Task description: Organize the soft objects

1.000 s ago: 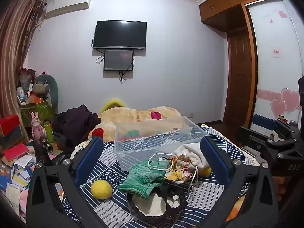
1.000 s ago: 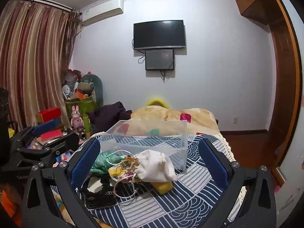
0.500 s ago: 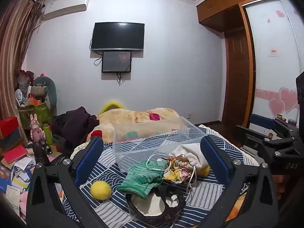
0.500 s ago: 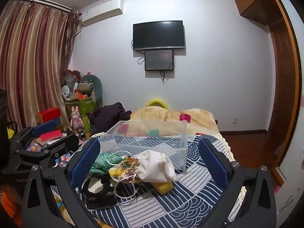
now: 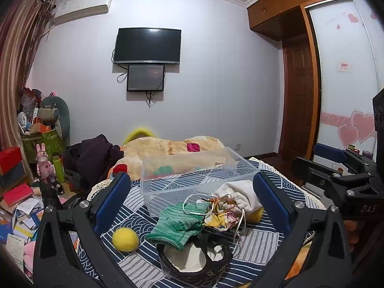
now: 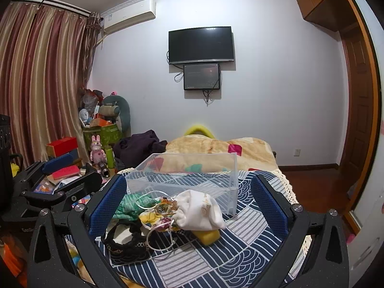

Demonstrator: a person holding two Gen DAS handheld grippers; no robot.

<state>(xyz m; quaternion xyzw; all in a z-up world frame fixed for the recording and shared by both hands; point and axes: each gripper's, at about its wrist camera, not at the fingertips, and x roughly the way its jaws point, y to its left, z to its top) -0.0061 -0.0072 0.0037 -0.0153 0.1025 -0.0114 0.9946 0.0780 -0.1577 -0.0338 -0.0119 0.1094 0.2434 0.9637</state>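
Observation:
A pile of soft things lies on the blue patterned cloth in front of a clear plastic bin (image 5: 192, 180) (image 6: 187, 175): a green knit cloth (image 5: 177, 225) (image 6: 129, 204), a white drawstring pouch (image 5: 240, 194) (image 6: 199, 211), a floral pouch (image 5: 220, 213) (image 6: 158, 216), a black-rimmed cap (image 5: 194, 259) (image 6: 124, 237), a yellow ball (image 5: 125, 239) and a yellow sponge (image 6: 207, 236). My left gripper (image 5: 192, 201) is open and empty above the pile. My right gripper (image 6: 187, 206) is open and empty, also short of the pile. Each gripper shows at the edge of the other's view.
The bin is empty and stands behind the pile. A beige blanket (image 5: 168, 146) and dark clothes (image 5: 93, 156) lie beyond it. Boxes, books and toys (image 5: 21, 192) crowd the floor at the left. A wardrobe (image 5: 345, 96) stands at the right.
Both grippers have barely shifted. The left view has tilted slightly down and nearer the pile. The objects have not moved.

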